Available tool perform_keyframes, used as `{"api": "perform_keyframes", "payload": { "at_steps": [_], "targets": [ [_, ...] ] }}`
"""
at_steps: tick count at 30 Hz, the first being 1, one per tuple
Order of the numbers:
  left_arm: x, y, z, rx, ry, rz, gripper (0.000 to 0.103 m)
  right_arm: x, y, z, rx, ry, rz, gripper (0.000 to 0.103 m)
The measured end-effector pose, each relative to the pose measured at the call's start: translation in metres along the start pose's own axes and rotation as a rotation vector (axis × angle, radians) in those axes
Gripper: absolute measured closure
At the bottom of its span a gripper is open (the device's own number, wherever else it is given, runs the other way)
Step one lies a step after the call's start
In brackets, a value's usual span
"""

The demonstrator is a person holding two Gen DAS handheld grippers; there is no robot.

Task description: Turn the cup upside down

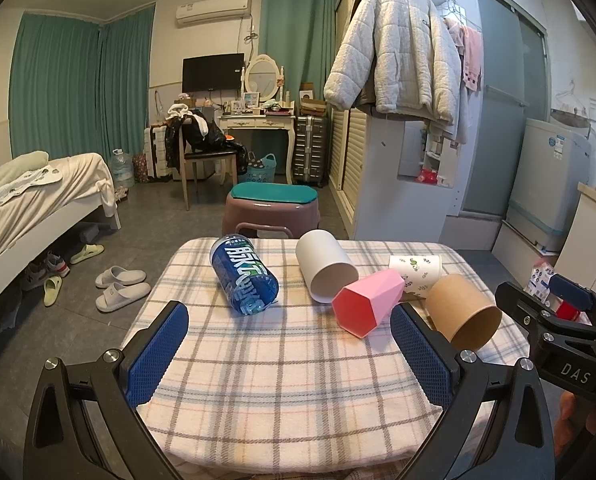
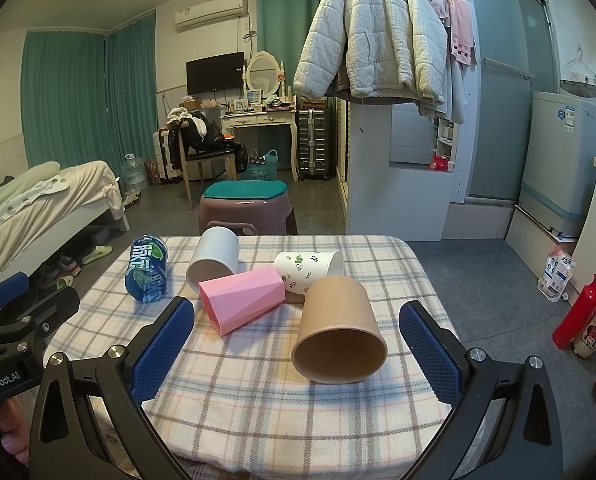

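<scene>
Several cups lie on their sides on the plaid tablecloth [image 1: 281, 364] [image 2: 257, 392]: a brown paper cup [image 1: 462, 311] [image 2: 340, 328], a pink faceted cup [image 1: 368, 302] [image 2: 241, 300], a white cup [image 1: 326, 264] [image 2: 213, 258] and a leaf-patterned paper cup [image 1: 416, 272] [image 2: 308, 268]. My left gripper [image 1: 289, 354] is open and empty over the near table. My right gripper [image 2: 298, 350] is open and empty, its pads either side of the brown cup's mouth, a little short of it. The right gripper also shows at the right edge of the left wrist view [image 1: 558, 320].
A blue drink can [image 1: 243, 278] [image 2: 146, 268] lies on its side at the table's left. A purple stool with a teal cushion [image 1: 271, 210] [image 2: 245, 202] stands behind the table. A bed [image 1: 37, 200] is at left, a red bottle [image 2: 580, 312] on the floor at right.
</scene>
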State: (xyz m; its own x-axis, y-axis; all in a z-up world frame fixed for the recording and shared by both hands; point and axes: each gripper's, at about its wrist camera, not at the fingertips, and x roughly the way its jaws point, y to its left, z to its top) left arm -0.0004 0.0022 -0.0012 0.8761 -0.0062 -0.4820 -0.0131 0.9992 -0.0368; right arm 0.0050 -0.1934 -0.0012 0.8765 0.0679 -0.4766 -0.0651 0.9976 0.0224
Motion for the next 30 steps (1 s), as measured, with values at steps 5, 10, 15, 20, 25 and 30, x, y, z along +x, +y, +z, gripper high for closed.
{"api": "perform_keyframes", "payload": {
  "at_steps": [5, 10, 15, 20, 25, 30],
  "targets": [
    [-0.002, -0.002, 0.0, 0.001, 0.001, -0.002, 0.0, 0.0, 0.0, 0.0, 0.002, 0.0, 0.001, 0.0],
    [-0.003, -0.008, 0.0, 0.006, 0.001, -0.008, 0.0, 0.001, 0.0, 0.0, 0.002, 0.001, 0.001, 0.0],
    [0.002, -0.019, 0.0, 0.017, 0.016, -0.027, 0.0, 0.004, 0.001, -0.008, 0.007, 0.01, 0.001, 0.0],
    [0.016, -0.027, 0.003, 0.039, 0.04, -0.058, 0.0, 0.019, -0.01, -0.009, 0.011, 0.018, -0.013, 0.0],
    [0.045, -0.039, 0.011, 0.078, 0.065, -0.097, 0.0, 0.036, -0.027, -0.006, 0.031, 0.033, -0.036, 0.0],
    [0.086, -0.055, 0.011, 0.136, 0.113, -0.161, 0.0, 0.058, -0.046, -0.007, 0.055, 0.071, -0.061, 0.0]
  ]
}}
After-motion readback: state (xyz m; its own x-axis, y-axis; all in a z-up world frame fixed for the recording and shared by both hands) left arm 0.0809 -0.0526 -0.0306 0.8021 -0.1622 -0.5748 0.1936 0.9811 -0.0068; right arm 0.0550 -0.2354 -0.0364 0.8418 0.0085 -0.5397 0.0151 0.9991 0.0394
